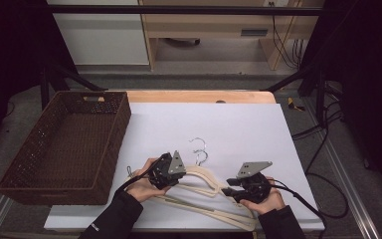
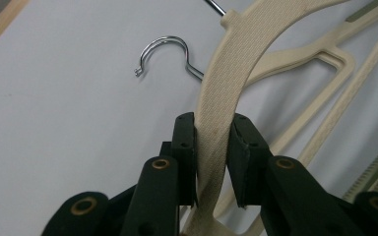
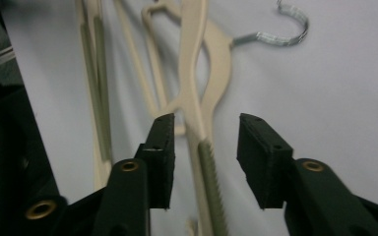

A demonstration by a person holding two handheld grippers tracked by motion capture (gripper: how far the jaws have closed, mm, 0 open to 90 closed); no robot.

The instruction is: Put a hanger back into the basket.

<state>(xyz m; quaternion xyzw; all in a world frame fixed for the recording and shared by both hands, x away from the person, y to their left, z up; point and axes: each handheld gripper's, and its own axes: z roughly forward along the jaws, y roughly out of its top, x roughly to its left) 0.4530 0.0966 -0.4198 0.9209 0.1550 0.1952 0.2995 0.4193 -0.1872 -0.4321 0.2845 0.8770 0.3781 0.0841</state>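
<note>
Cream plastic hangers [image 1: 214, 191] lie stacked on the white board [image 1: 238, 124], right of the wicker basket [image 1: 64, 144]; long axes run roughly left-right, metal hooks [image 1: 199, 149] pointing to the far edge. Left gripper [image 2: 211, 147] is clamped on the top hanger's arm [image 2: 221, 108]. Right gripper [image 3: 204, 157] has jaws apart, straddling another arm [image 3: 199, 123], probably not touching. No readable writing.

Basket [image 1: 64, 149] sits at your left on the desk [image 1: 238, 124]; hangers [image 1: 214, 191] lie stacked right of it, near the front edge, hooks [image 1: 199, 149] pointing away.
</note>
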